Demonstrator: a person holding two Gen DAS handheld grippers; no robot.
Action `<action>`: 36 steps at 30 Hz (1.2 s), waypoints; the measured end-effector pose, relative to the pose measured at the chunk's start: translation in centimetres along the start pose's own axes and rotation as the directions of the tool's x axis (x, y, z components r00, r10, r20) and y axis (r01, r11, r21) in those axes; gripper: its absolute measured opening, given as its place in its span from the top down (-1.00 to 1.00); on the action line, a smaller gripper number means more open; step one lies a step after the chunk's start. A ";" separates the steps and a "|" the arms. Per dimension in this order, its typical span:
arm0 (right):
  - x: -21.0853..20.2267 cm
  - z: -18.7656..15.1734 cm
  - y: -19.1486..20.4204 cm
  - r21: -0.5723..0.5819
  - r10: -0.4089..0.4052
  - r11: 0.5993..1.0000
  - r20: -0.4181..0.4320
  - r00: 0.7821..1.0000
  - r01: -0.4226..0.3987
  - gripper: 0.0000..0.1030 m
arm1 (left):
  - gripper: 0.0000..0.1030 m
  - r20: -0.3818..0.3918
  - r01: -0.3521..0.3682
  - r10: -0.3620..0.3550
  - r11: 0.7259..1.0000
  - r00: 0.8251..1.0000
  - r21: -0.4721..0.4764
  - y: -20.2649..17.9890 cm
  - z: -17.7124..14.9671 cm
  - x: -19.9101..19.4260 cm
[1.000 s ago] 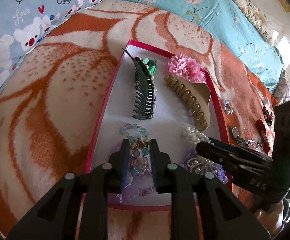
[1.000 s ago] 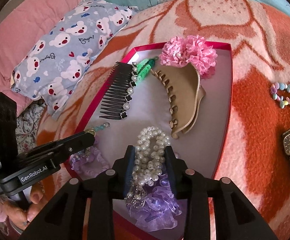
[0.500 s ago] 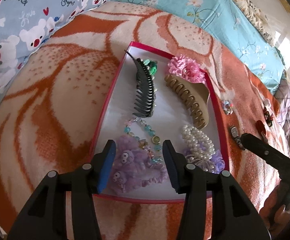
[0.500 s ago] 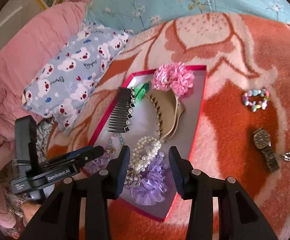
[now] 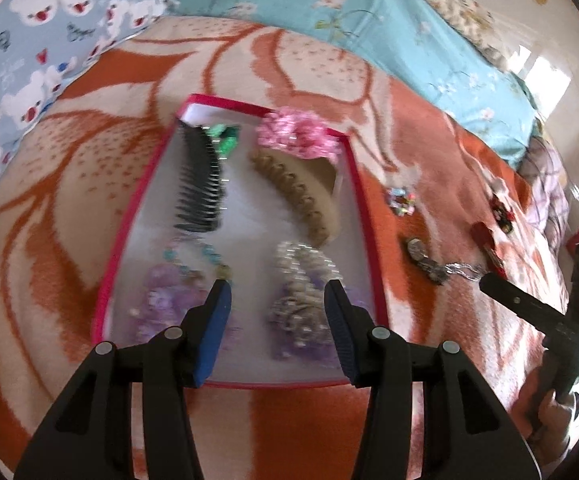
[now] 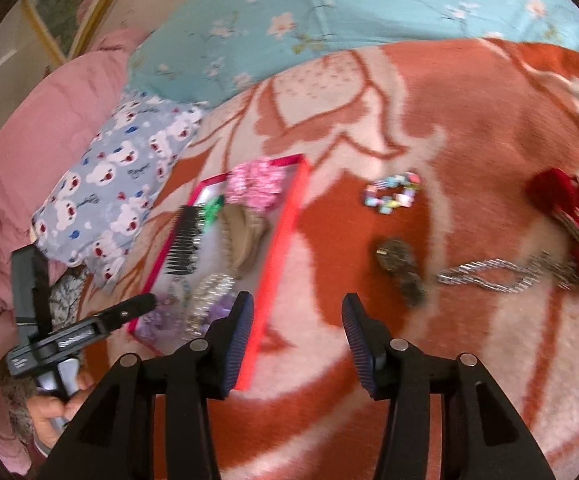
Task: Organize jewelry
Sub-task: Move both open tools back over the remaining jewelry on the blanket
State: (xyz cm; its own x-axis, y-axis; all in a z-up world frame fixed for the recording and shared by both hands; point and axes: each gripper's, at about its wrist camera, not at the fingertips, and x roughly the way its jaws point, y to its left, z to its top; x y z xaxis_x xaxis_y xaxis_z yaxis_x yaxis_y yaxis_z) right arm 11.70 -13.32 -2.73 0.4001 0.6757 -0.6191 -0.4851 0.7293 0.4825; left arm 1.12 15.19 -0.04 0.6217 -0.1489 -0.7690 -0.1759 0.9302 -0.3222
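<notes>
Both grippers, left gripper point(image 5: 277, 304) and right gripper point(image 6: 297, 318), were released and empty, so the chain point(image 6: 489, 276) near the watch point(image 6: 401, 270) could snag.

An orange-and-cream blanket point(image 5: 69, 184) covers the bed. Beyond the tongs lies a turquoise floral quilt point(image 5: 329, 4), left of them a bear-print pillow point(image 5: 29, 40). Daylight falls on pale floor point(image 5: 545, 76), far right.

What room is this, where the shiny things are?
Probably a bedroom: everything lies on a bed with an orange blanket, a bear-print pillow and a flowery blue sheet.
</notes>
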 end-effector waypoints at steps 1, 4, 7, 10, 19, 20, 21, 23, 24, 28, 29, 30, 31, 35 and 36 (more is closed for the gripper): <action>-0.3 -0.1 -0.6 0.010 -0.009 1.000 0.004 1.000 0.009 0.06 | 0.10 -0.004 0.007 -0.007 1.000 1.000 0.009 -0.5 -0.1 0.1; -1.3 -0.4 -2.2 0.039 -0.031 0.999 0.013 0.999 0.031 0.04 | 0.10 -0.015 0.023 -0.023 0.999 1.000 0.028 -1.9 -0.3 0.3; -2.5 -0.7 -3.7 0.056 -0.056 0.997 0.028 0.998 0.054 0.00 | 0.10 -0.031 0.044 -0.043 0.998 0.999 0.042 -3.0 -0.5 0.4; -3.4 -1.1 -4.9 0.069 -0.074 0.995 0.035 0.997 0.072 -0.04 | 0.10 -0.043 0.059 -0.057 0.997 0.997 0.058 -4.3 -0.8 0.5; -6.0 -2.4 -9.3 0.135 -0.152 0.980 0.051 0.987 0.144 -0.08 | 0.10 -0.085 0.102 -0.091 0.986 0.992 0.135 -8.6 -1.4 1.3; -6.3 -2.5 -9.9 0.145 -0.160 0.978 0.053 0.986 0.151 -0.08 | 0.10 -0.091 0.105 -0.093 0.984 0.992 0.142 -9.0 -1.5 1.5; -6.6 -2.4 -10.4 0.154 -0.167 0.975 0.056 0.984 0.157 -0.08 | 0.07 -0.096 0.107 -0.093 0.983 0.991 0.149 -9.4 -1.5 1.7; -7.3 -2.2 -11.5 0.172 -0.182 0.971 0.064 0.981 0.168 -0.09 | 0.07 -0.105 0.110 -0.093 0.980 0.990 0.168 -10.4 -1.4 2.1; -7.6 -2.0 -11.9 0.178 -0.190 0.968 0.068 0.979 0.175 -0.09 | 0.07 -0.107 0.111 -0.093 0.978 0.990 0.177 -10.8 -1.3 2.2; -8.6 -0.8 -13.2 0.178 -0.221 0.963 0.081 0.972 0.204 -0.25 | 0.07 -0.114 0.113 -0.090 0.970 0.989 0.217 -12.5 -0.2 3.1; -8.7 -0.3 -13.4 0.167 -0.229 0.962 0.077 0.970 0.214 -0.28 | 0.07 -0.114 0.113 -0.088 0.968 0.990 0.226 -12.8 0.1 3.3; -8.7 0.1 -13.6 0.158 -0.234 0.963 0.077 0.969 0.220 -0.28 | 0.05 -0.114 0.109 -0.084 0.966 0.990 0.234 -13.2 0.4 3.5; -8.7 0.6 -13.8 0.144 -0.239 0.963 0.078 0.968 0.227 -0.28 | 0.04 -0.115 0.106 -0.080 0.964 0.990 0.244 -13.6 0.8 3.8; -7.9 2.2 -14.4 0.097 -0.254 0.964 0.047 0.966 0.249 -0.28 | 0.03 -0.121 0.094 -0.061 0.952 0.991 0.292 -15.2 2.6 5.5; -7.8 2.6 -14.5 0.082 -0.261 0.963 0.041 0.964 0.257 -0.29 | 0.03 -0.125 0.095 -0.059 0.948 0.990 0.305 -15.6 3.2 6.1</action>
State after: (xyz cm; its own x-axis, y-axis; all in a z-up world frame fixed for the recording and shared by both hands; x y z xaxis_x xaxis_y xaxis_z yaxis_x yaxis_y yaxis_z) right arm 17.60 -28.84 -3.33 0.5446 0.4654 -0.6977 -0.3003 0.8849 0.3560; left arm 10.09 0.83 2.08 0.5306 -0.2442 -0.8117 0.1252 0.9697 -0.2099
